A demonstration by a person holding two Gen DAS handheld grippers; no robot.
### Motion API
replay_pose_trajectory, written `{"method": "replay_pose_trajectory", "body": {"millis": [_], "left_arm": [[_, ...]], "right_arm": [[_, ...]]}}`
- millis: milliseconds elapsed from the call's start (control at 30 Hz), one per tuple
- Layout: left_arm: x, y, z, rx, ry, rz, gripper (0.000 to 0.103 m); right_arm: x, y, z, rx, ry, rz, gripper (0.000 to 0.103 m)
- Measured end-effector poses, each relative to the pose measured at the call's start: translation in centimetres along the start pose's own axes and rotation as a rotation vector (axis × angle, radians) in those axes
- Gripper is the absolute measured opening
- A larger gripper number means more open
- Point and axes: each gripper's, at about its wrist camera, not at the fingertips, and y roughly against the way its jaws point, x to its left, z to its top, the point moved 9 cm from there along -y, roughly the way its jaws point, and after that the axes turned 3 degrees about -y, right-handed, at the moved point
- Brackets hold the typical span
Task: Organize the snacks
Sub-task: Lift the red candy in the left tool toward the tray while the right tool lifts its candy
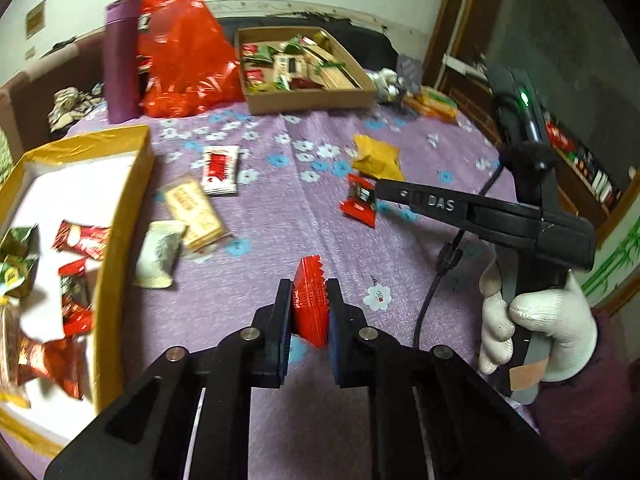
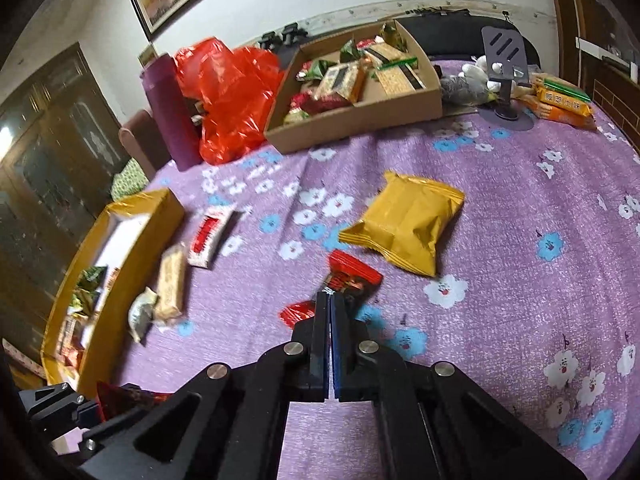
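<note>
My left gripper is shut on a red ridged snack packet held edge-up above the purple flowered cloth. To its left lies the gold box with several wrapped snacks inside. My right gripper is shut on a red and black candy packet, pinching its wrapper just in front of the yellow packet. In the left wrist view a white-gloved hand holds this right gripper with the same candy packet at its tip.
On the cloth lie a red-white packet, a beige bar and a white packet beside the gold box. A cardboard tray of snacks, a red plastic bag, a purple bottle, a phone stand and orange packs stand at the back.
</note>
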Motion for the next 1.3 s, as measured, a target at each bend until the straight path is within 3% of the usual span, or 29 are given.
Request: {"method": "replay_pose_trajectory", "body": {"millis": [100,200,233,267,433,467,500,533,733,1033,1100,1200,1267,1300], "left_arm": [[1.1,0.5,-0.4,-0.006,0.035,0.000,0.013],[1.6,0.5,-0.9,-0.004,0.058,-0.011,0.013],[1.6,0.5,-1.1,-0.002,0.064,-0.017,0.013],[1.7,0.4,-1.2,-0.001,0.069,-0.023,0.013],[1.6,0.6,-1.4,-0.012,0.080,-0.033,0.013],[1.6,0.8,-1.4,-0.015,0.082,-0.032,0.013],[1.6,1.0,-1.4,-0.020,0.084,-0.031,0.013],[1.6,1.2,-1.3,-0.025,0.086,-0.030,0.013],[2.2,3.1,-1.2,-0.074,0.092,-0.025,0.013],[6.7,7.2,-1.7,-0.167,0.196,-0.044,0.013],[7.8,7.8,-2.0,-0.180,0.221,-0.050,0.013],[8.9,8.4,-2.4,-0.198,0.248,-0.062,0.013],[9.4,8.9,-2.6,-0.208,0.257,-0.068,0.013],[9.6,9.1,-2.7,-0.212,0.259,-0.069,0.013]], "right_arm": [[0.2,0.3,0.3,-0.023,-0.006,0.028,0.001],[0.1,-0.5,0.1,-0.001,0.009,0.041,0.023],[0.2,-0.9,-0.1,0.005,0.025,0.033,0.041],[0.2,-1.3,-0.2,0.003,0.049,0.007,0.050],[0.7,-2.8,-1.1,0.052,0.127,-0.046,0.049],[0.8,-2.9,-1.2,0.055,0.136,-0.060,0.044],[0.8,-3.0,-1.3,0.055,0.140,-0.071,0.036],[0.7,-3.0,-1.4,0.062,0.134,-0.071,0.012],[0.6,-2.2,-1.4,0.026,0.107,-0.059,0.004],[2.3,0.5,-2.4,0.005,0.065,0.012,0.001],[2.5,0.5,-2.9,0.037,0.064,0.004,0.002],[1.6,-0.6,-2.9,0.079,0.011,-0.042,0.019],[1.0,-1.2,-2.7,0.095,-0.049,-0.036,0.038],[0.8,-1.3,-2.4,0.092,-0.076,-0.037,0.040]]}}
